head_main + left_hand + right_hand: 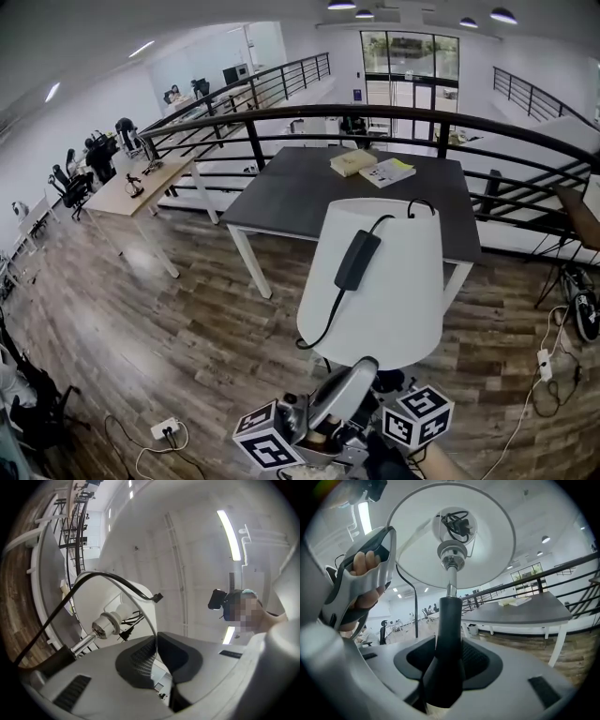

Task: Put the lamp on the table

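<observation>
Facing the dark table (309, 187), the person holds the lamp (384, 281) in the air short of its near edge, so it is not yet placed. The railing (375, 112) runs behind the table and does not obstruct.

The lamp is carried tilted, with the shade (398, 244) leading. The two-point hold appears meant to stop it swinging.
- The right gripper (447, 663) has its jaws spread wide and clamped around the dark stem (449, 616), taking the weight.
- The left gripper (157, 653) is nearly closed, pinching the thin shade rim.

The books (373, 169) lie at the far side of the table, and the near half is bare. The cable (328, 323) with its power adapter (357, 260) is draped loose over the shade and could, in my judgement, catch on the table edge.
</observation>
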A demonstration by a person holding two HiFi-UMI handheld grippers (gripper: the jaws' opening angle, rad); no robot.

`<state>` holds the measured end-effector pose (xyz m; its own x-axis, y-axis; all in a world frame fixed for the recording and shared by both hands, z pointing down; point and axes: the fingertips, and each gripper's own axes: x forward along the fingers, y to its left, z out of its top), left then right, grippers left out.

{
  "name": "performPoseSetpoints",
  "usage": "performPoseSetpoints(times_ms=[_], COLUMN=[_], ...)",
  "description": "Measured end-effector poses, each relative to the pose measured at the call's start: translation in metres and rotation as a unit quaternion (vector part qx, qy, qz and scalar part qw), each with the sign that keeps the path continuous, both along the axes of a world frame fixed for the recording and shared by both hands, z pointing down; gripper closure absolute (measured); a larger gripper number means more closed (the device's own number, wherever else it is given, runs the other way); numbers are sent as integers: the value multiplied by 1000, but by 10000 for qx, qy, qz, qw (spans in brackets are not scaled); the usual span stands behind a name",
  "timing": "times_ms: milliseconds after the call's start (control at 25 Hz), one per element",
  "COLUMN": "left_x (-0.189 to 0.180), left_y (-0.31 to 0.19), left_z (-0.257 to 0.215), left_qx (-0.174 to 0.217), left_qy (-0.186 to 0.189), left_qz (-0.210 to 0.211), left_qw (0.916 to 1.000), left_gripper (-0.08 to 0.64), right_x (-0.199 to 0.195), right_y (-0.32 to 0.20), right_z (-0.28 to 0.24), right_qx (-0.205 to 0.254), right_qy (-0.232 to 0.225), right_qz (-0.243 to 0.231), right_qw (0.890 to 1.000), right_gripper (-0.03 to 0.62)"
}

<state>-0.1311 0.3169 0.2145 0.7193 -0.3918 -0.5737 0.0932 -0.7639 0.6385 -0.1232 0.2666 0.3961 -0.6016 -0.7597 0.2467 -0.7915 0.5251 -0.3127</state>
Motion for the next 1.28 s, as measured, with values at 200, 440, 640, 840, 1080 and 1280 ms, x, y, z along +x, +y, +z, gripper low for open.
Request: performPoseSetpoints(times_ms=[200,440,640,840,1080,1280], left_x=[20,45,65,81,88,88], left_y=[-51,-112,-150,-180,-210,-242], left_z=[-5,-10,-9,-6,2,5], left_qx=[30,65,86,12,-94,-128], left_qy=[-44,-46,-25,-74,-139,-115], left_qz=[-154,-281,-329,-328,-369,-341], left_qw=[9999,9996,9994,9994,9992,9993], left_gripper=[532,534,532,532,532,532], right_x=[14,38,59,74,78,79], right_y=[-52,-113,-153,-181,-208,-237], right_z=[-6,-11,-10,-7,2,6], right_qx=[18,46,86,34,-63,-71], right_qy=[5,-3,18,-29,-75,-57], right_qz=[-181,-297,-317,-291,-325,-270], right_qw=[9998,9995,9995,9996,9994,9996], right_gripper=[400,401,402,402,402,402])
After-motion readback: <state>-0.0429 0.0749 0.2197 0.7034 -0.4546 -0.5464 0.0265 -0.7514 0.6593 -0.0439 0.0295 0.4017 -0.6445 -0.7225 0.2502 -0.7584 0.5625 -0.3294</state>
